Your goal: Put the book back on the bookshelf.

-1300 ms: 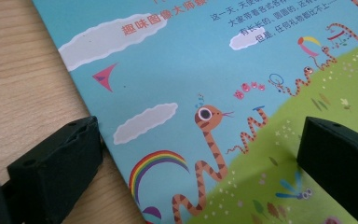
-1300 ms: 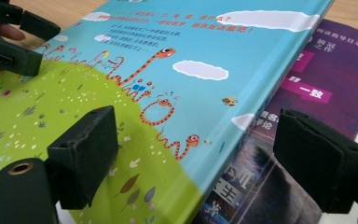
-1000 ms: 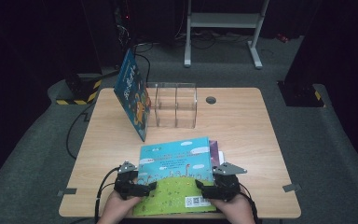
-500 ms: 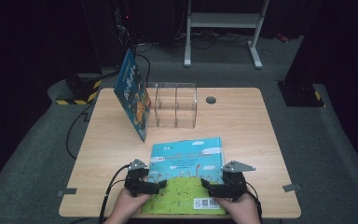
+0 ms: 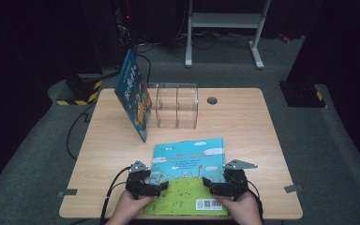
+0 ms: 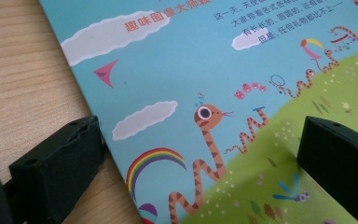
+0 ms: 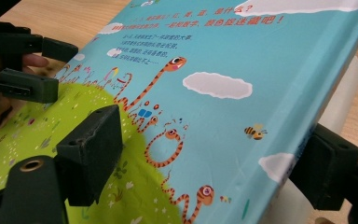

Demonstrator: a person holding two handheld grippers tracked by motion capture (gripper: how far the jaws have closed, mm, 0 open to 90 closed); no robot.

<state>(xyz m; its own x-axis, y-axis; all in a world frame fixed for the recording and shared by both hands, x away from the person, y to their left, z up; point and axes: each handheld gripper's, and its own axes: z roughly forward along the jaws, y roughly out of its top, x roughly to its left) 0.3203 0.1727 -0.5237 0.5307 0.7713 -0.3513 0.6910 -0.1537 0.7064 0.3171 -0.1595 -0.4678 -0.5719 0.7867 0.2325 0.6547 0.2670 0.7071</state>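
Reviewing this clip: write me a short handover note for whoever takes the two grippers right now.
Left gripper: at the flat picture book's left edge, one jaw on the table, one over the cover; it looks open.
Right gripper: jaws straddle the book's right edge, one above the cover, one below; they have just been closing a little, and firm contact is not evident.
Things: this book lies near the front edge. A second book leans tilted against the left of the clear divided rack.
Done: one book is at the rack.
Left: probably grip the flat book, lift it and stand it in the rack.
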